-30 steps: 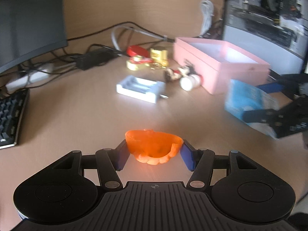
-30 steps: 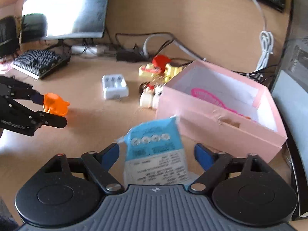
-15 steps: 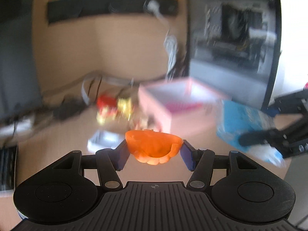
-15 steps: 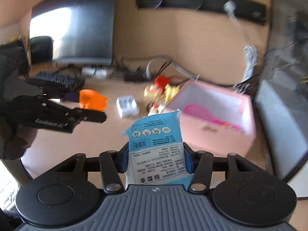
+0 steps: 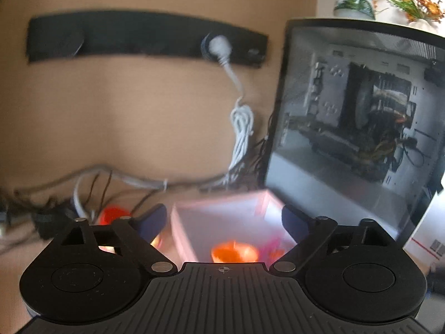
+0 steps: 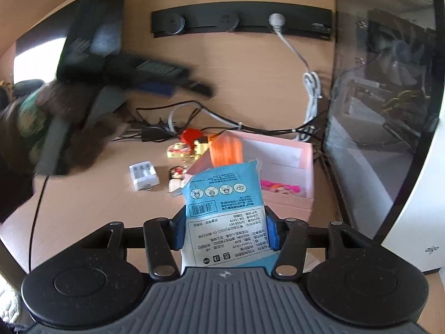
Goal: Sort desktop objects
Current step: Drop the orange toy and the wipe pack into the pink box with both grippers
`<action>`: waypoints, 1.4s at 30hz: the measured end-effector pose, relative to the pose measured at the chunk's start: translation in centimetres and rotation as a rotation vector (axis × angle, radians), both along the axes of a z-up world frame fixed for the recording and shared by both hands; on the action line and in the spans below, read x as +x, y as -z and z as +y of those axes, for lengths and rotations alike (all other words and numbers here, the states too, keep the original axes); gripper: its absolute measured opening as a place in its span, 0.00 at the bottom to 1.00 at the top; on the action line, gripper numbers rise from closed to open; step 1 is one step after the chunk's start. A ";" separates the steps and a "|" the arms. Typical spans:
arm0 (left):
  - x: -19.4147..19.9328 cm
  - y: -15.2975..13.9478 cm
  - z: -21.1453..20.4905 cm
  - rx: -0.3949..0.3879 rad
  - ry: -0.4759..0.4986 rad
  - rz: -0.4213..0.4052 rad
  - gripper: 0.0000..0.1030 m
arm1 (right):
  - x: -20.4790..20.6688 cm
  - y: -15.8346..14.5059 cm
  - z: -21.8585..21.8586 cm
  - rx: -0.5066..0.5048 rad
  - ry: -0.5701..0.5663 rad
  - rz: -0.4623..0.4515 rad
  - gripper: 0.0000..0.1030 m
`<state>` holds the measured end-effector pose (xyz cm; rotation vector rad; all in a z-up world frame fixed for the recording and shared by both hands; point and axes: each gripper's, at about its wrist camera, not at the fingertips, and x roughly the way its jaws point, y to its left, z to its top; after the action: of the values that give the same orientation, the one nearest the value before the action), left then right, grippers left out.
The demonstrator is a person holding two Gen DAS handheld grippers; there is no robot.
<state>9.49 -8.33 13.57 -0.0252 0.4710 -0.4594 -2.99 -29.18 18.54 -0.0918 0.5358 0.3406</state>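
Step in hand: dropping sorted items into the pink box. The left tongs are standing wide apart over the box, having just been opening, with nothing between the pads. The orange cup-like piece is showing below them inside the box; in the right wrist view it is smearing as an orange streak at the box's near corner, so it is probably falling or only just landing.

The right tongs are clamping a blue-and-white packet, held upright and raised short of the pink box.

Judgement: the next move is calling for carrying the packet forward over the box opening and releasing it once the left tongs are out of the way.

A white battery charger, a small figurine, gold pieces and a red item are lying on the worktop, left of the box, unsorted.

Hard to make out: the left wrist view is blurring heavily, the gripper body is cutting off the box floor, and the pink items inside are not identifiable.
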 end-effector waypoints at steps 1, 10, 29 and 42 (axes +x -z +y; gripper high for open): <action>-0.5 0.9 1.0 0.001 -0.011 0.011 0.93 | 0.5 -0.2 -0.3 -0.002 0.013 0.001 0.51; -5.2 10.6 8.2 0.091 -0.068 0.200 0.94 | 11.0 -2.5 0.6 0.001 0.142 0.046 0.51; -7.7 12.6 13.1 0.001 -0.098 0.216 0.98 | 26.6 4.6 3.3 -0.002 0.347 0.261 0.66; -7.1 13.1 13.1 0.022 -0.142 0.220 0.99 | 26.6 3.4 4.2 -0.084 0.348 0.190 0.43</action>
<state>2.35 4.80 0.43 -0.0880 0.6862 -0.3128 23.58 -24.96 15.15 -0.0464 0.7412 -0.0139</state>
